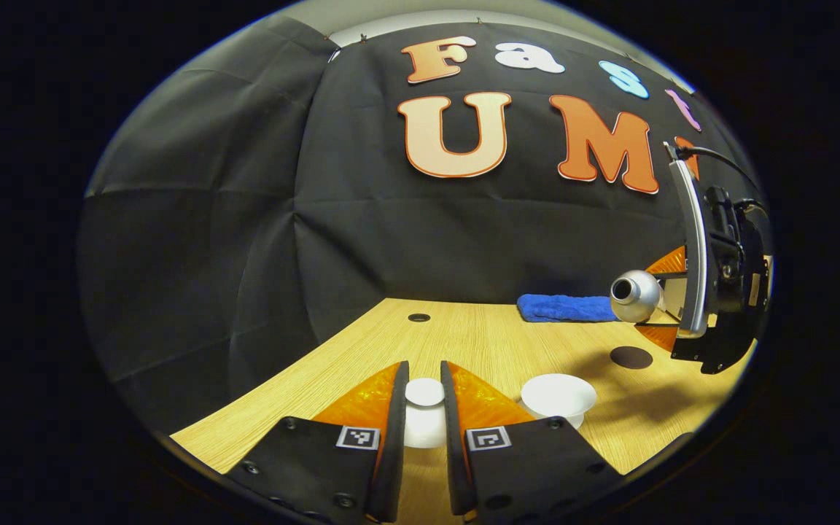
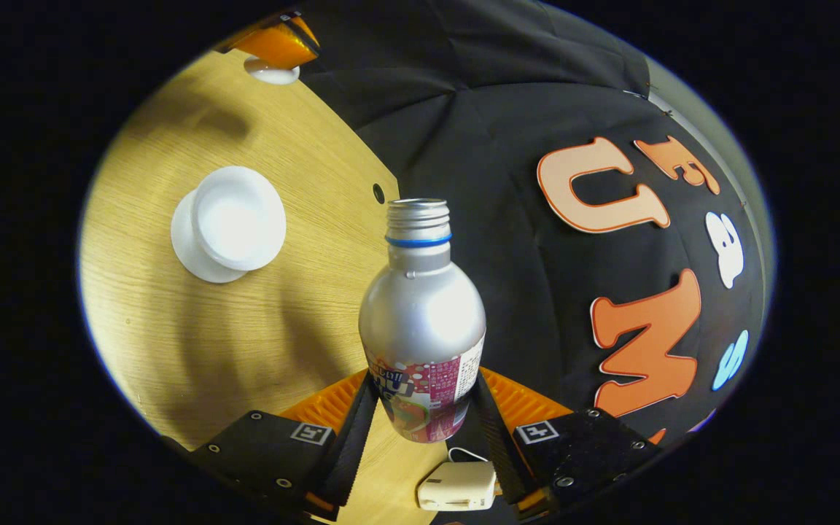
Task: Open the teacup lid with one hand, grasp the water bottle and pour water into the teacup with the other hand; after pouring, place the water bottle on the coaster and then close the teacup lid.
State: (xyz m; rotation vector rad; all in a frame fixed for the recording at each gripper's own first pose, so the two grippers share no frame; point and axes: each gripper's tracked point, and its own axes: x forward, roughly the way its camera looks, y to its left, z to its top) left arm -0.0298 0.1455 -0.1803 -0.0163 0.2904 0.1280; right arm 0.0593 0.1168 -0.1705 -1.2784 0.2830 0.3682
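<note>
The step in hand is the pour. The left claw (image 1: pixel 424 419) is clenched on the knob of the white teacup lid (image 1: pixel 424 408), holding it clear of the teacup (image 1: pixel 558 397), which stands open on the wooden table (image 1: pixel 464 343) just beside the lid, toward the table's near edge. The right claw (image 2: pixel 426 408) grips the water bottle (image 2: pixel 422 321) by its labelled lower body, both fingers pressing its sides. In the left gripper view the silver bottle lies almost level in the air above the table's right side, its uncapped mouth turned toward the cup but well apart from it.

The right gripper view looks down into the teacup (image 2: pixel 234 219); its inside reads plain white, and I cannot tell whether any water is in it. No stream leaves the bottle's mouth. What the bottle holds is hidden by its metal wall.

Next, I judge, the mouth must come over the cup's rim before tipping further. The dark round coaster (image 1: pixel 631 356) waits near the right edge, a folded blue cloth (image 1: pixel 564 307) toward the far edge.
</note>
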